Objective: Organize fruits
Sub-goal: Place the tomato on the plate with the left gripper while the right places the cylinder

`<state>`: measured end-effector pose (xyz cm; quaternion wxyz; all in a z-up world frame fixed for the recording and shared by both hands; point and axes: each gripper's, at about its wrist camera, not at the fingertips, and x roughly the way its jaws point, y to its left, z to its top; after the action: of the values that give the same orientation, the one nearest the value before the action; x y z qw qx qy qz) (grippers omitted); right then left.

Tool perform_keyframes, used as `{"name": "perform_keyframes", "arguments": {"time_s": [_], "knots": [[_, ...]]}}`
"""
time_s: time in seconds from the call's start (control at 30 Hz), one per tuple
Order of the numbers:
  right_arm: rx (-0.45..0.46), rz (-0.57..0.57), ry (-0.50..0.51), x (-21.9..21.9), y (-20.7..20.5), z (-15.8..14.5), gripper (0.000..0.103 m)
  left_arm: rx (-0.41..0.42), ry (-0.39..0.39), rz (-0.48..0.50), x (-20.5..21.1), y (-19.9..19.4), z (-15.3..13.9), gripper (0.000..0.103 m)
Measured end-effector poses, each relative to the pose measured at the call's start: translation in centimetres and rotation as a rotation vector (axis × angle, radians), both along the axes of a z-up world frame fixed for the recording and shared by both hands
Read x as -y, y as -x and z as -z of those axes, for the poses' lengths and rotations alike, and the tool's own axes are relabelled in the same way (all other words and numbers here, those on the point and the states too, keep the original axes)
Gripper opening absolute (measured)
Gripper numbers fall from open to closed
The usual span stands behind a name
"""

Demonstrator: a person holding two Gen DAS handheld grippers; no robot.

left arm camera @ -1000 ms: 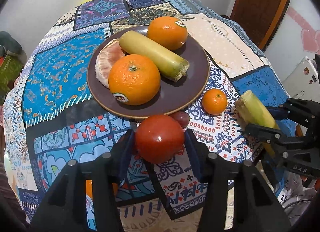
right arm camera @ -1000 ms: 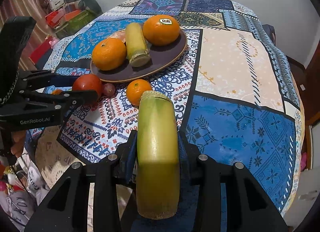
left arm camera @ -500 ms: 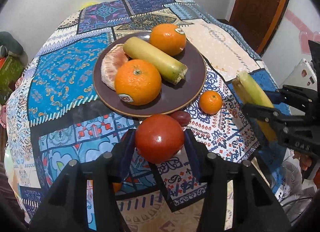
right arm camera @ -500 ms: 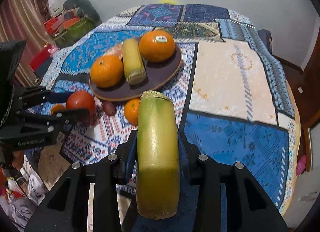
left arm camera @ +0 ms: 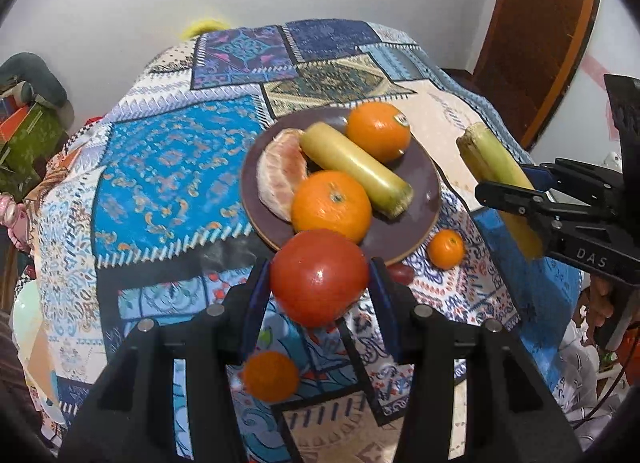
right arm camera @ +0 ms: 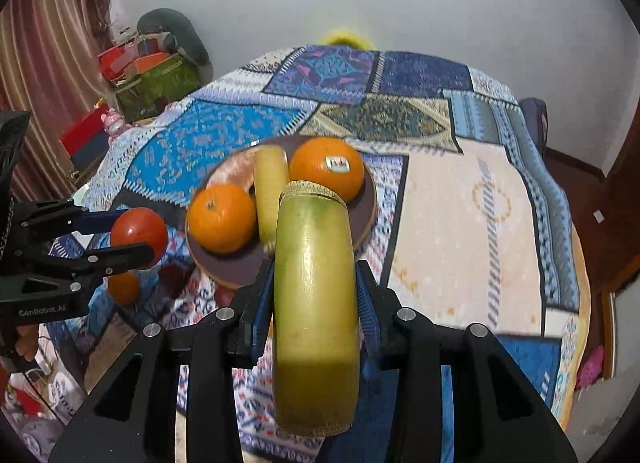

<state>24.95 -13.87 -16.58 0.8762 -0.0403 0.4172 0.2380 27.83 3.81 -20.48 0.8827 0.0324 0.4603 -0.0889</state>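
My left gripper [left arm camera: 318, 279] is shut on a red tomato [left arm camera: 319, 277], held above the patchwork tablecloth just short of the brown plate [left arm camera: 420, 219]. My right gripper [right arm camera: 314, 283] is shut on a green-yellow sugarcane piece [right arm camera: 314, 303], also raised, near the plate's [right arm camera: 366, 219] front edge. On the plate lie two big oranges [left arm camera: 331, 205] [left arm camera: 378, 131], another cane piece [left arm camera: 356, 169] and a peeled pomelo segment [left arm camera: 280, 179]. In the left wrist view the right gripper [left arm camera: 508, 189] shows at the right with the cane [left arm camera: 492, 167]; in the right wrist view the left gripper [right arm camera: 132, 237] shows at the left with the tomato [right arm camera: 138, 233].
A small mandarin [left arm camera: 446, 249] and a dark red fruit [left arm camera: 402, 273] lie on the cloth right of the tomato; another mandarin [left arm camera: 271, 376] lies below my left gripper. The table edge drops off at the right. Boxes and clutter [right arm camera: 148, 71] stand by the curtain at the far left.
Both grippers rose and drew back with their loads; the plate and table now look smaller and farther. The tomato and the cane stayed clamped, and a mandarin under the left gripper came into fuller view.
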Motion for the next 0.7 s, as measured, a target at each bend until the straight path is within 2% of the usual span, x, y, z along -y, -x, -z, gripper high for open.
{"name": "perform_keyframes", "arguments": {"time_s": [0.4,0.7], "knots": [[0.027,-0.02,0.014,-2.1,-3.4,-0.2,0.035,0.047,0.014,-0.024,-1.4,-3.4,-1.8,0.049],[0.041,-0.029,0.011,-3.1,-5.4,0.1,0.035,0.052,0.027,-0.019,-1.1,-5.9,-1.8,0.049]]}}
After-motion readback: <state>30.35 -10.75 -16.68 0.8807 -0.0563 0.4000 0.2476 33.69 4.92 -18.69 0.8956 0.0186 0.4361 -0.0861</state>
